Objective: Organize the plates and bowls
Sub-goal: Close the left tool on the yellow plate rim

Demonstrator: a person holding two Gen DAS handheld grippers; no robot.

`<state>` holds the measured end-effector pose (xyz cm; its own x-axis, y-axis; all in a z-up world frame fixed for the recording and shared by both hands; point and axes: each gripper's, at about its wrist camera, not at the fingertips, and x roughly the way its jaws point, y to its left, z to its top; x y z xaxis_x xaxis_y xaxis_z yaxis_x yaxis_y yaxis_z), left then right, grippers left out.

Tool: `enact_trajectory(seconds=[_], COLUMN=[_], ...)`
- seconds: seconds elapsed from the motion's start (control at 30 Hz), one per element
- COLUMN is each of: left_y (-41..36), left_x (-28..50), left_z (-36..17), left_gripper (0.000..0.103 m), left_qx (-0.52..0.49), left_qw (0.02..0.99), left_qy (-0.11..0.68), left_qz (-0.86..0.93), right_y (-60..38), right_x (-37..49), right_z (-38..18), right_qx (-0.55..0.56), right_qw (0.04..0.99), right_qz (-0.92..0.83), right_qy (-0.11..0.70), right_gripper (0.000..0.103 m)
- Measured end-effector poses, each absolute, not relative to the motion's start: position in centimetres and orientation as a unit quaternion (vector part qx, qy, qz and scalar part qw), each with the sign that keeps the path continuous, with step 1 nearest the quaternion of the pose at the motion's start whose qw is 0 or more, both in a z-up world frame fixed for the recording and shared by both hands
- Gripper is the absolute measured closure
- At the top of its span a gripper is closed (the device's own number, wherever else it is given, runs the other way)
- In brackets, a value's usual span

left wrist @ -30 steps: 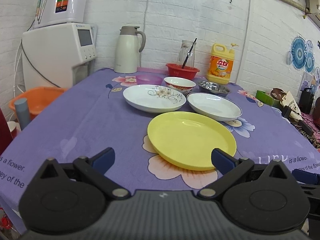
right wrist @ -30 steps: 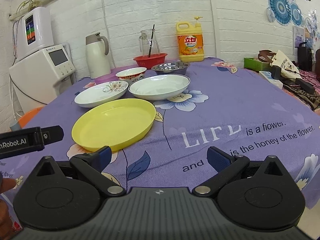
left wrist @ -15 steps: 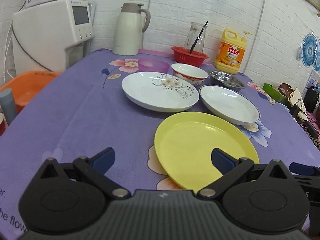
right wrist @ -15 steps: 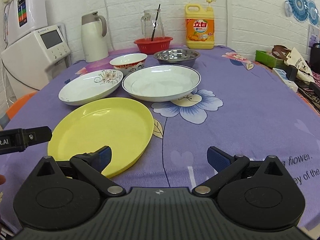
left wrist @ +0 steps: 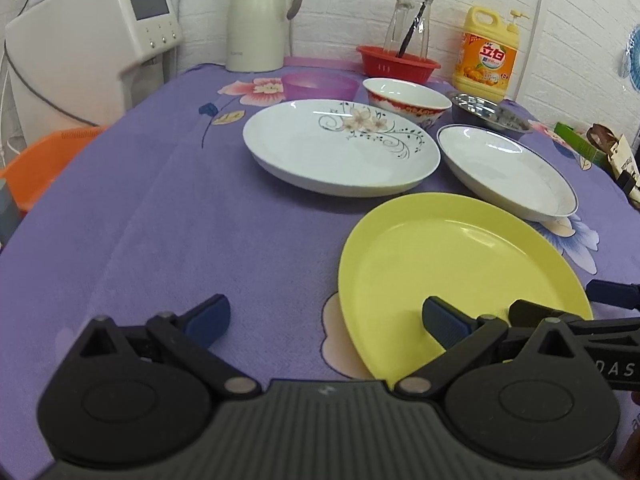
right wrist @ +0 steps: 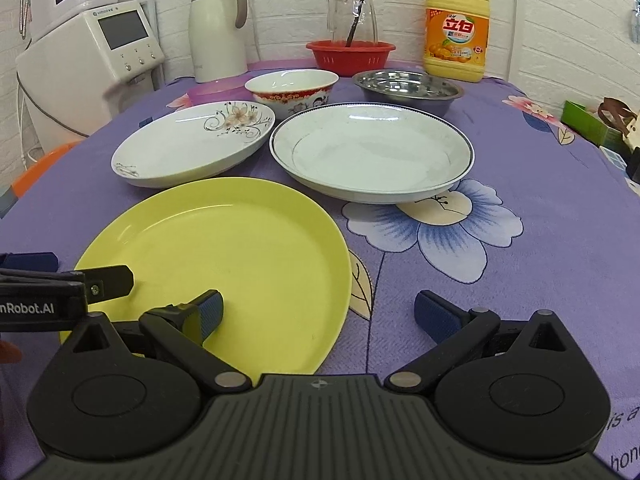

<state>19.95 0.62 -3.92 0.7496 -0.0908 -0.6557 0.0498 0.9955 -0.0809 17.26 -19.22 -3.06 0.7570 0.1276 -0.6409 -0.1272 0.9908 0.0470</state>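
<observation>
A yellow plate point(left wrist: 456, 264) point(right wrist: 224, 252) lies nearest on the purple cloth. Behind it sit a white flowered plate point(left wrist: 340, 148) point(right wrist: 188, 144) and a blue-rimmed white plate point(left wrist: 508, 168) point(right wrist: 372, 152). Farther back stand a red-patterned bowl point(left wrist: 406, 98) point(right wrist: 292, 88), a steel bowl point(left wrist: 490, 116) point(right wrist: 408, 86) and a purple bowl point(left wrist: 320, 85) point(right wrist: 216, 92). My left gripper point(left wrist: 326, 322) is open, its right finger over the yellow plate's near left rim. My right gripper point(right wrist: 318, 312) is open, its left finger over the plate's near edge. Neither holds anything.
At the back stand a white thermos point(right wrist: 218, 26), a red basket point(right wrist: 350, 54) holding a glass jug, and a yellow detergent bottle point(right wrist: 458, 28). A white dispenser point(left wrist: 88, 44) and an orange basin point(left wrist: 44, 160) are off the table's left side. Boxes point(right wrist: 592, 126) clutter the right.
Both grippers have moved forward and lower toward the table. The yellow plate now lies under their inner fingers. The dishes have not shifted.
</observation>
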Motion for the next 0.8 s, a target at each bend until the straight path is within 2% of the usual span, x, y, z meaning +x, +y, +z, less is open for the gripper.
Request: enact_trajectory(seconds=[0.27,0.4,0.43,0.5,0.53,0.8], left_y=[0.5,-0.5,-0.7,-1.1,-1.1,2.4], left_x=[20.1,20.3,20.2,20.2,20.2,18.4], left_z=[-3.6,-3.8,-3.8,-3.6,-3.6,-2.8], left_gripper=[0.004,0.022,0.033,0.042,0.052,0.051], left_qx=[-0.027,0.000,0.003,0.000,0.000,-0.029], left_qw=[0.935,0.937,0.939,0.938,0.939,0.935], left_qy=[0.348,0.339,0.333,0.332,0.330,0.348], left_qz=[-0.061,-0.080,-0.087,-0.096,-0.099,-0.056], right_y=[-19.2,-18.8,-18.7,-18.1,-17.6,-14.5], right_x=[17.3,17.2,17.1,17.0,16.9,15.8], right_z=[-2.6,-3.0,-3.0,-2.7,-2.6,-1.8], right_qx=[-0.001,-0.006,-0.006,-0.003,-0.005,0.010], right_qw=[0.937,0.940,0.941,0.941,0.942,0.941], right_qz=[0.064,0.080,0.087,0.100,0.097,0.128], right_qy=[0.344,0.332,0.328,0.322,0.322,0.314], right_gripper=[0.000,0.000,0.000,0.000,0.000,0.000])
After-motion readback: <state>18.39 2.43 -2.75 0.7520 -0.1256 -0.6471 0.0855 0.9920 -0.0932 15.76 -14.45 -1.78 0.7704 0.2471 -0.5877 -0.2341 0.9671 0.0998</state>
